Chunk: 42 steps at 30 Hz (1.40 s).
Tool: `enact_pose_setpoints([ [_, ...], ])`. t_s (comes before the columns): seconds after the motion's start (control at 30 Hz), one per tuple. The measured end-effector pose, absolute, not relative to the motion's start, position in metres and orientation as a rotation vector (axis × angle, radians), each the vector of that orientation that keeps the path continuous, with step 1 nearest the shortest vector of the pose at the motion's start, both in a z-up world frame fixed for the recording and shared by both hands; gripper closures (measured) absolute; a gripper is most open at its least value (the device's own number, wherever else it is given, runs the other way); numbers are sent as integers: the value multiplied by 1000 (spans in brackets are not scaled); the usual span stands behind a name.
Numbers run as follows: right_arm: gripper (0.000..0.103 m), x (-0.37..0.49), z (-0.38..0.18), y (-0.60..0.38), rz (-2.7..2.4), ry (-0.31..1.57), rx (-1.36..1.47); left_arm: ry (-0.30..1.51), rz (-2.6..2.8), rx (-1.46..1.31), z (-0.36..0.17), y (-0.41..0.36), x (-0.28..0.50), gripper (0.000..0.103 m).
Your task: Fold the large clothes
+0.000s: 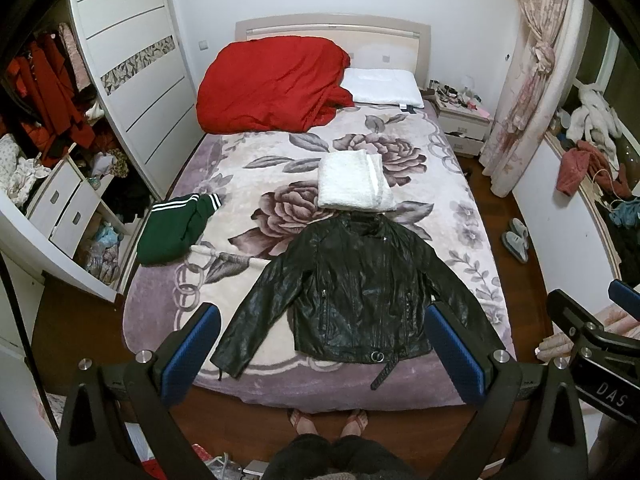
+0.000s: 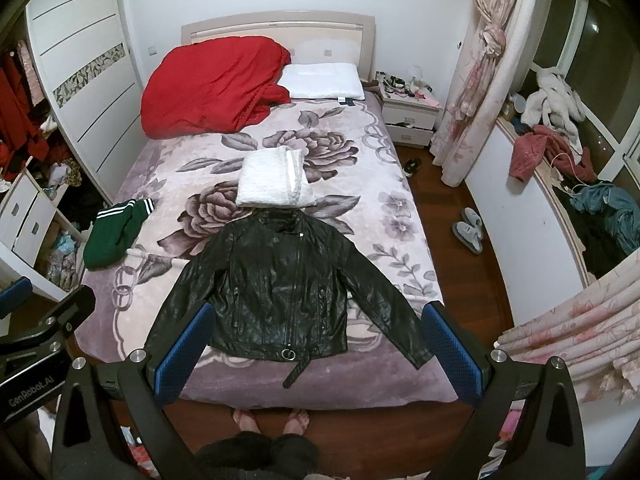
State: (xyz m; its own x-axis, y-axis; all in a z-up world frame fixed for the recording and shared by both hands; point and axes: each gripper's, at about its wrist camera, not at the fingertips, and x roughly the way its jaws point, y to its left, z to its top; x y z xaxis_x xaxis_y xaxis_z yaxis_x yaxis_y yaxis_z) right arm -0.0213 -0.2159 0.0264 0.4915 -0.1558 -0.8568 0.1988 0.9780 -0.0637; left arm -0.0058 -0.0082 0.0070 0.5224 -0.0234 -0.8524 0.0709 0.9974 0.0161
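The room is evenly lit by soft indoor light, with only faint shadows. The black leather jacket (image 1: 352,292) shines in little spots. Both pictures are sharp in the middle. Near the edges, the walls and wardrobe (image 1: 132,72) bend, and the corners go black.

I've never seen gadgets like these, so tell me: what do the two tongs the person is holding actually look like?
Both are alike: each of the left tongs and right tongs has black curved arms ending in two flat fingers faced with dimpled blue pads, plus round silver bolts at the joints. White lettering marks the bodies: "GenRobot.AI" on the left one, "DAS" on the right.
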Motion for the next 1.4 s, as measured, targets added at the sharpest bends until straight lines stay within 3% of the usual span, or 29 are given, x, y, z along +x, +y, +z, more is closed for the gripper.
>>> enact_pose_setpoints([
  [0.47, 0, -19, 34, -222, -216, 1051, 62, 1036, -65, 55, 17, -23, -4, 0],
  [0.63, 0, 3, 7, -254, -218, 1052, 229, 999, 2, 93, -9, -8, 49, 0],
  [0.8, 4, 16, -122, -314, -390, 1146, 491, 987, 55, 190, -98, 6, 102, 0],
  [0.87, 26, 15, -180, -349, -477, 1179, 610, 1024, 62, 216, -137, 4, 121, 0],
  [1.1, 24, -19, -423, -444, -601, 1178, 1163, 1173, 137, 288, -288, -12, 169, 0],
  [1.27, 24, -53, -587, -508, -743, 931, 1585, 1274, 229, 312, -380, -24, 192, 0],
  [1.4, 24, -77, -650, -542, -875, 689, 1750, 1357, 285, 265, -433, -41, 207, 0],
])
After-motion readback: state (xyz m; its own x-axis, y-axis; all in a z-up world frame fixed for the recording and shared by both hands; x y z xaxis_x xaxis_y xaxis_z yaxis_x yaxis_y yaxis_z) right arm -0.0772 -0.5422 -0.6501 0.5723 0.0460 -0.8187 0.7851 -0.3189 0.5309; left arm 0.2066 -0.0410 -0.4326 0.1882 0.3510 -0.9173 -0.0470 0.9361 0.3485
